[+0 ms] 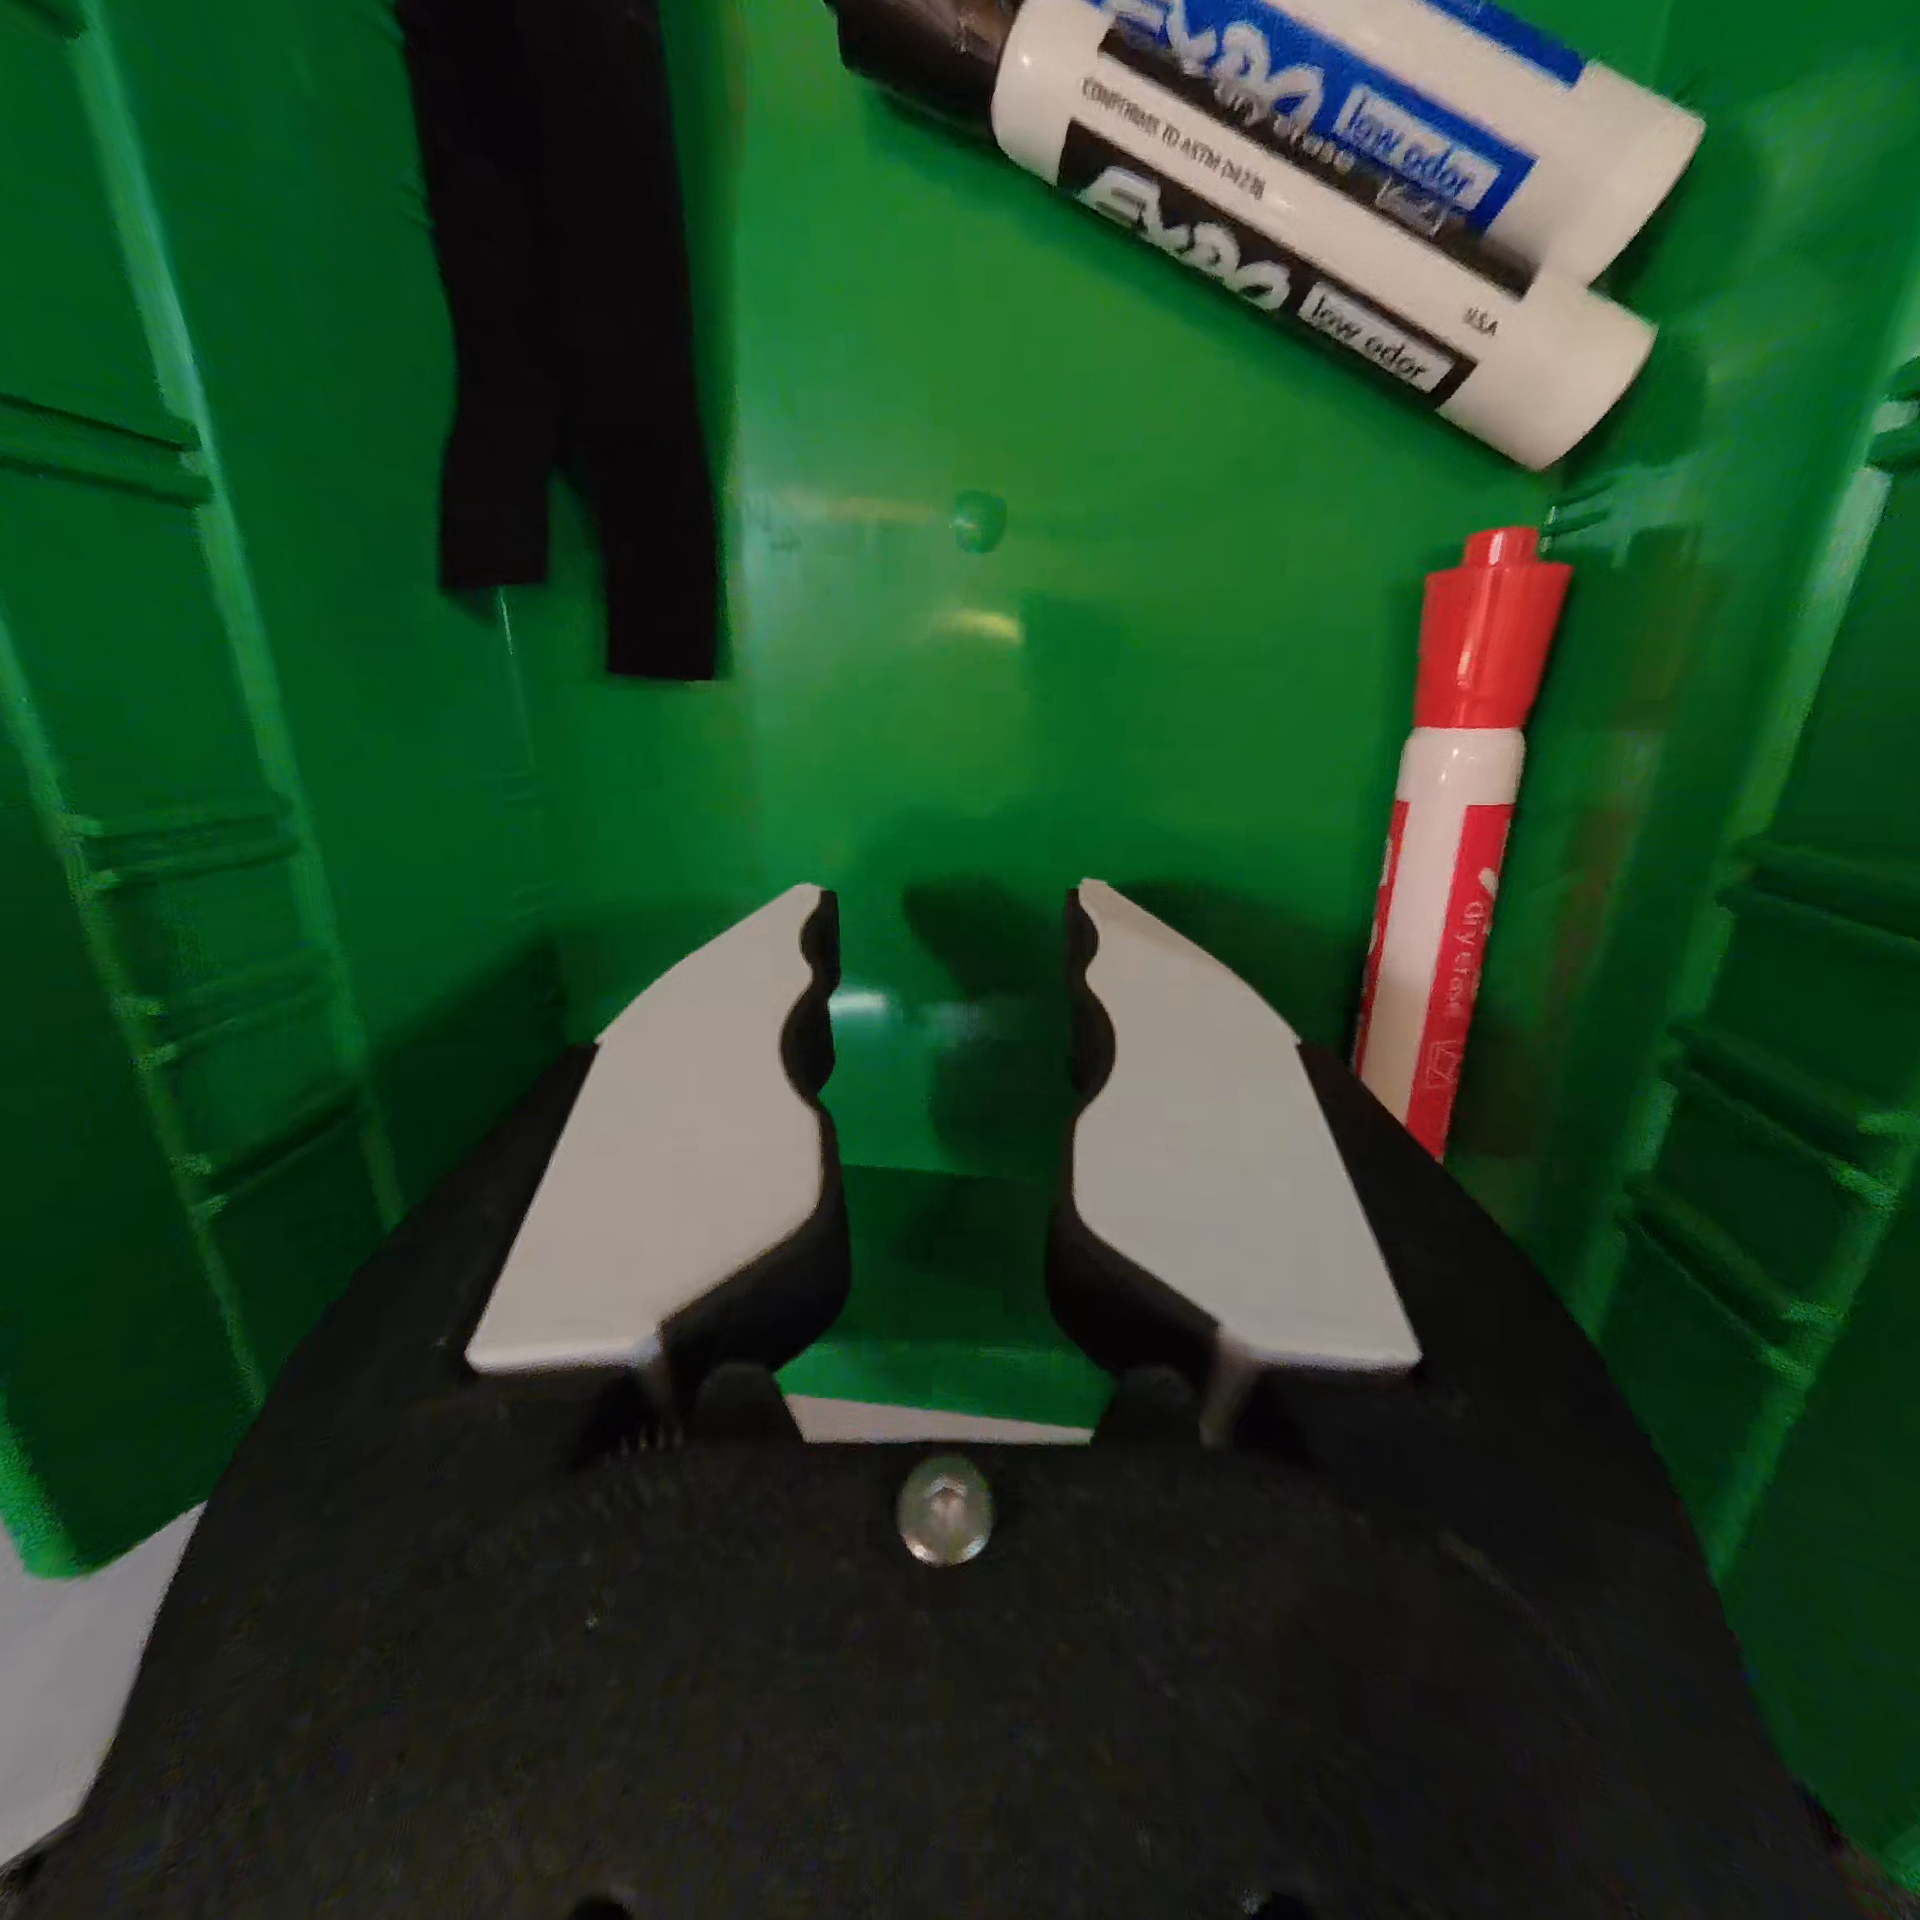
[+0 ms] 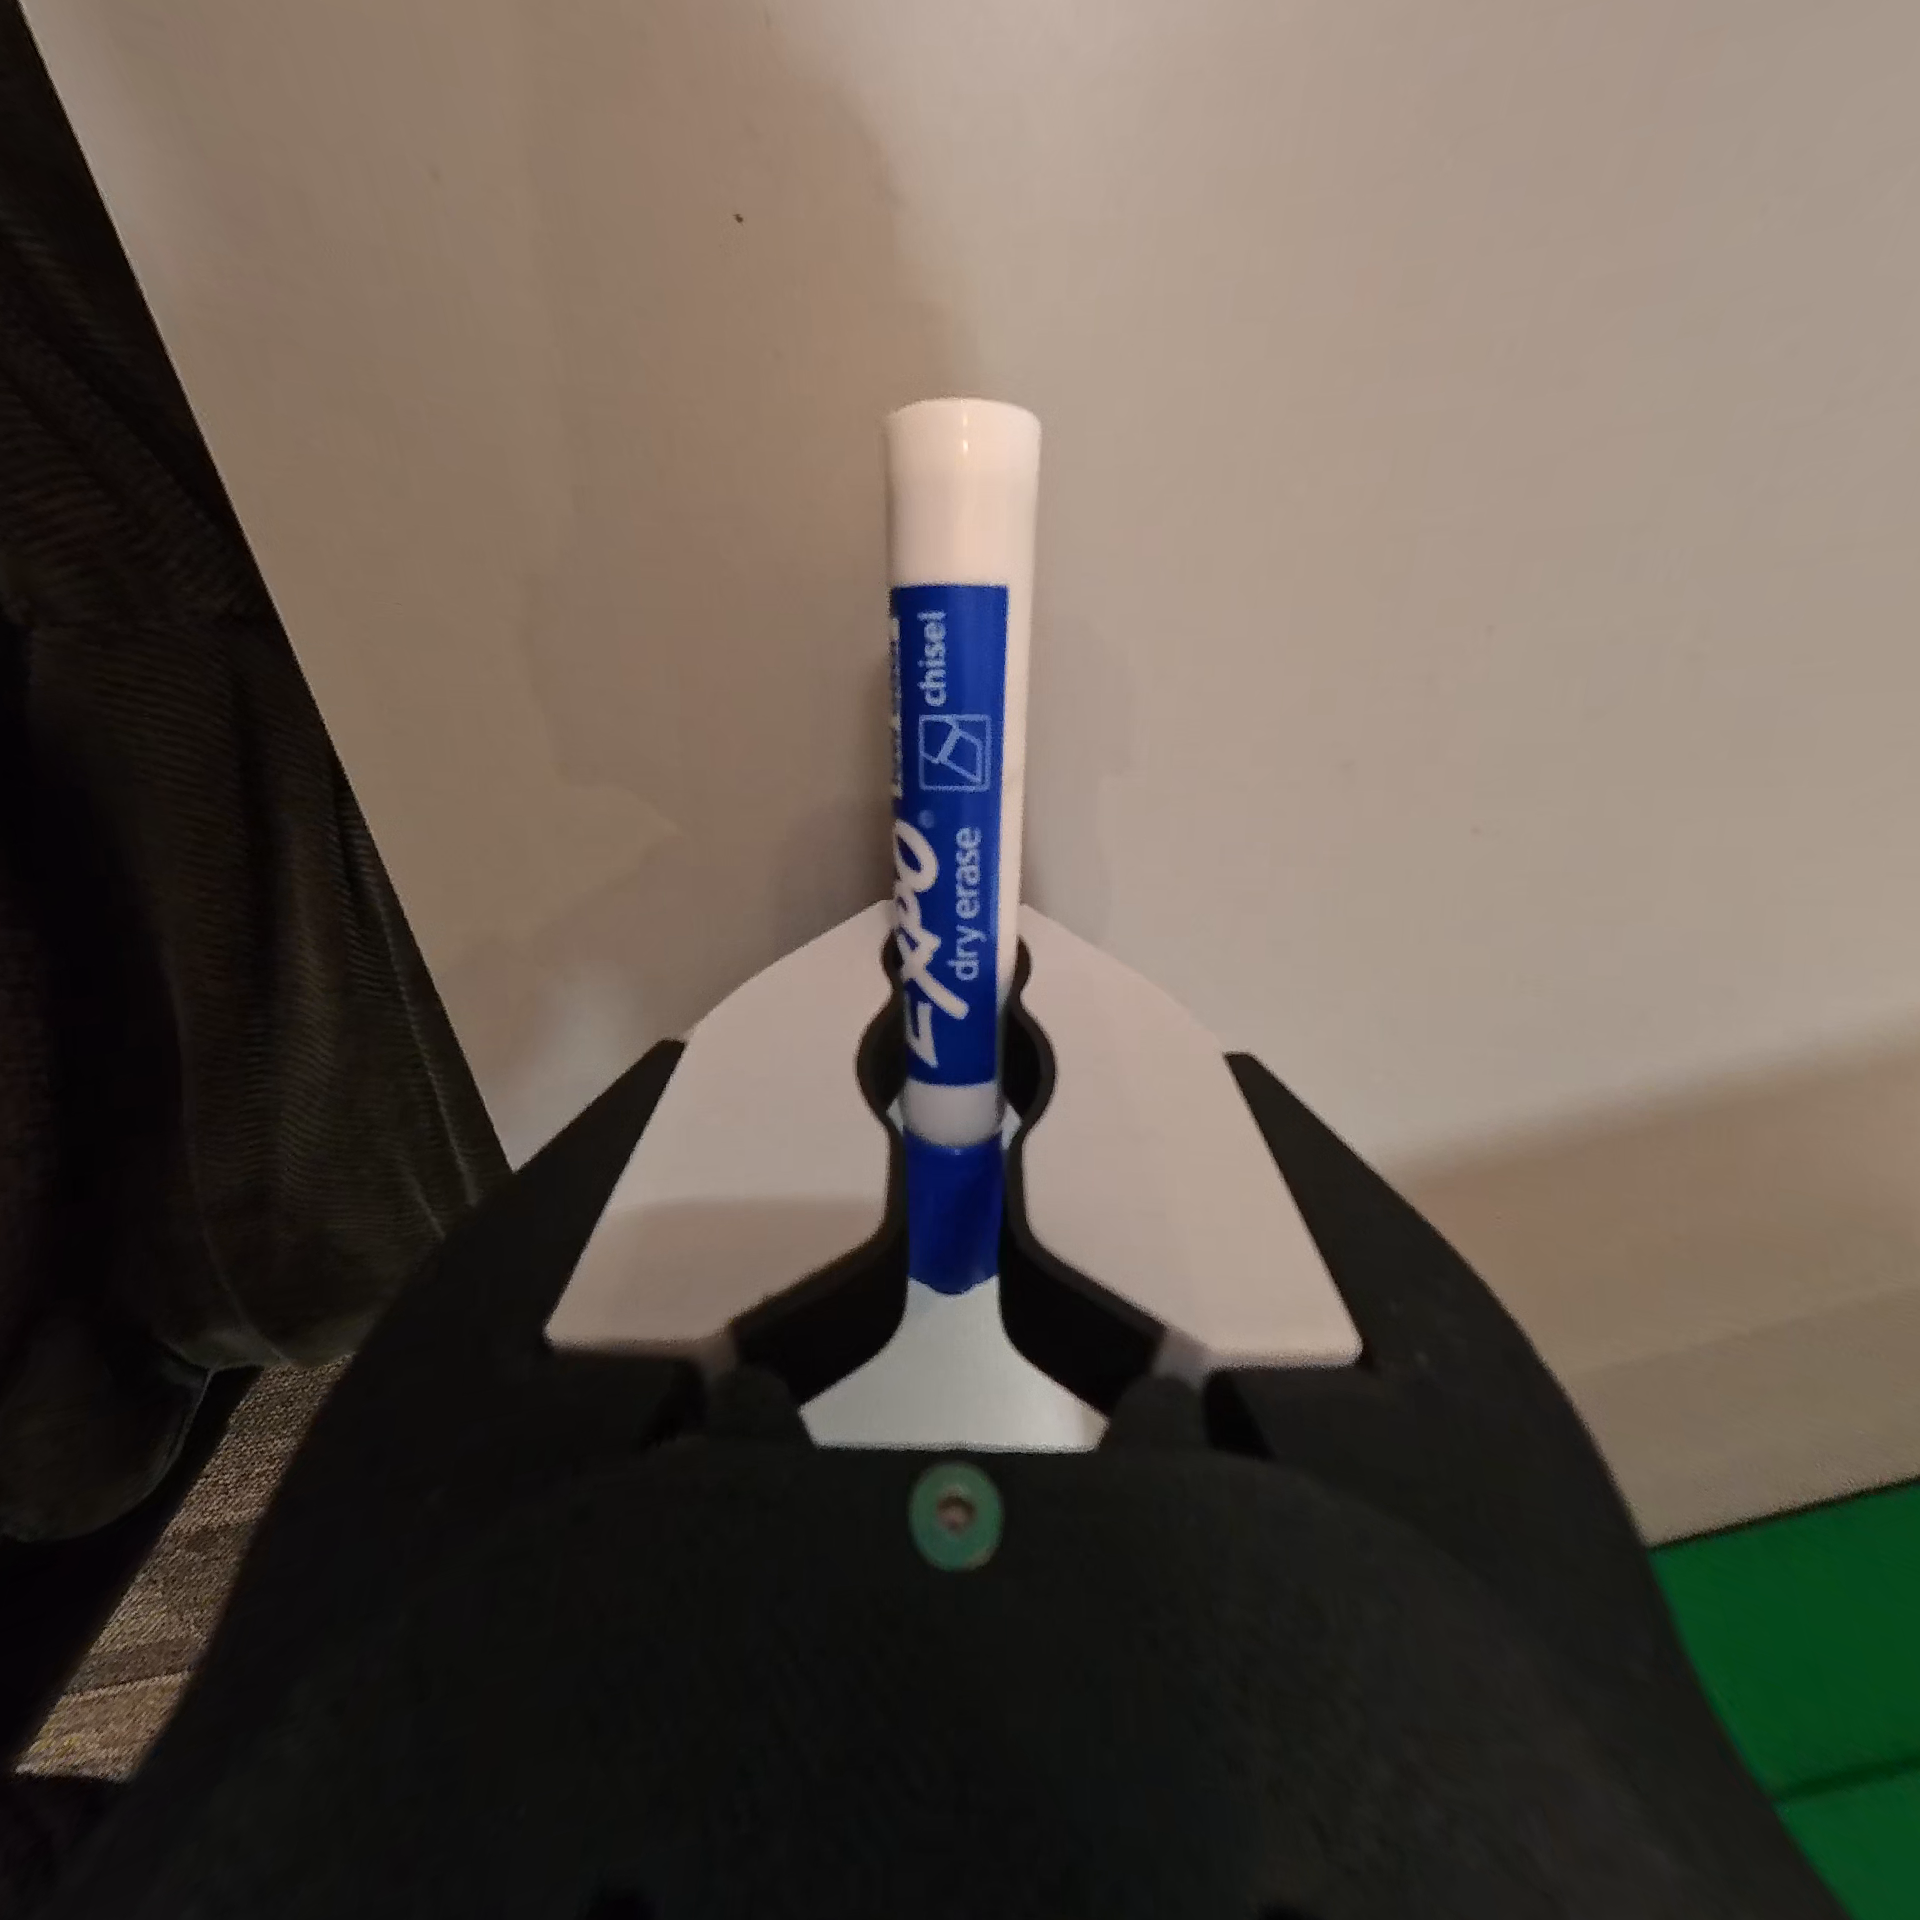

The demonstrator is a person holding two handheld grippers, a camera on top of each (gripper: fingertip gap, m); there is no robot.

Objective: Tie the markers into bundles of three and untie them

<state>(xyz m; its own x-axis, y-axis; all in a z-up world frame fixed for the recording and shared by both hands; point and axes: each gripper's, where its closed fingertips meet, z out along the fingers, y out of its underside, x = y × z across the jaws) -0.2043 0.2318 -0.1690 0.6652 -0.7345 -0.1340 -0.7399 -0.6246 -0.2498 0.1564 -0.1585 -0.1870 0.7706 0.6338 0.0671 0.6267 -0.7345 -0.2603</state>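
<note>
A blue marker (image 2: 951, 790) was clamped lengthwise in the right hand-held gripper (image 2: 951, 1039), over the table (image 2: 1455, 520), likely for bundling. The left hand-held gripper (image 1: 951, 997) was held open and empty inside the bin (image 1: 208, 831), the red marker (image 1: 1455, 831) beside its right finger.

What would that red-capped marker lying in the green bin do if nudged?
The red-capped marker is round and smooth, so it would probably roll or slide. It looks stiff, not floppy. Lying beside the green bin wall, it likely can't roll far that way.
</note>
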